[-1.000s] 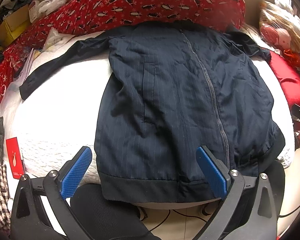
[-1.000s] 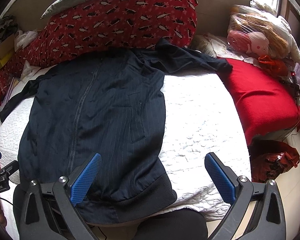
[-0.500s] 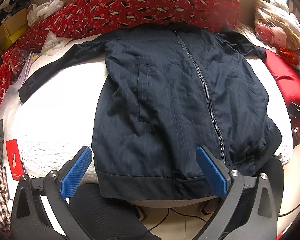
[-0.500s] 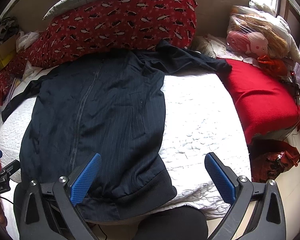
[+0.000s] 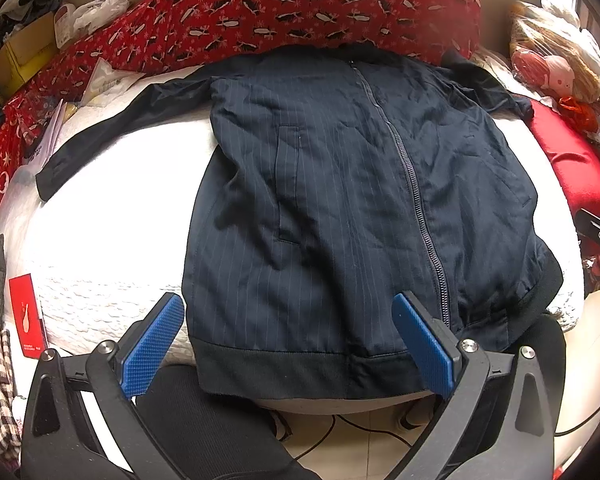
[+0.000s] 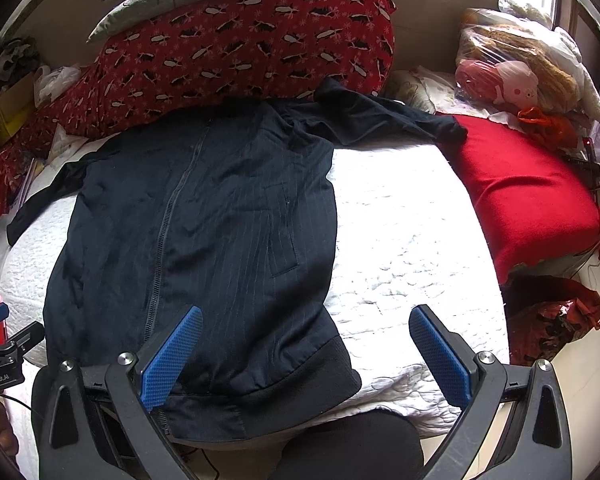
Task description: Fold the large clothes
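One dark navy pinstriped zip jacket (image 5: 340, 216) spread flat on white quilted bed (image 5: 108, 216), two sleeves outstretched. Two blue-padded grippers, left (image 5: 288, 344) and right (image 6: 304, 356), near hem, jaws wide apart, holding nothing.

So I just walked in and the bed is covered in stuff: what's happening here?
A person holding a two-finger gripper in each hand is about to fold a dark navy zip jacket spread flat on the white bedspread, sleeves out to both sides. The left gripper and right gripper both hover open near the hem, gripping nothing. No fold has been made yet.
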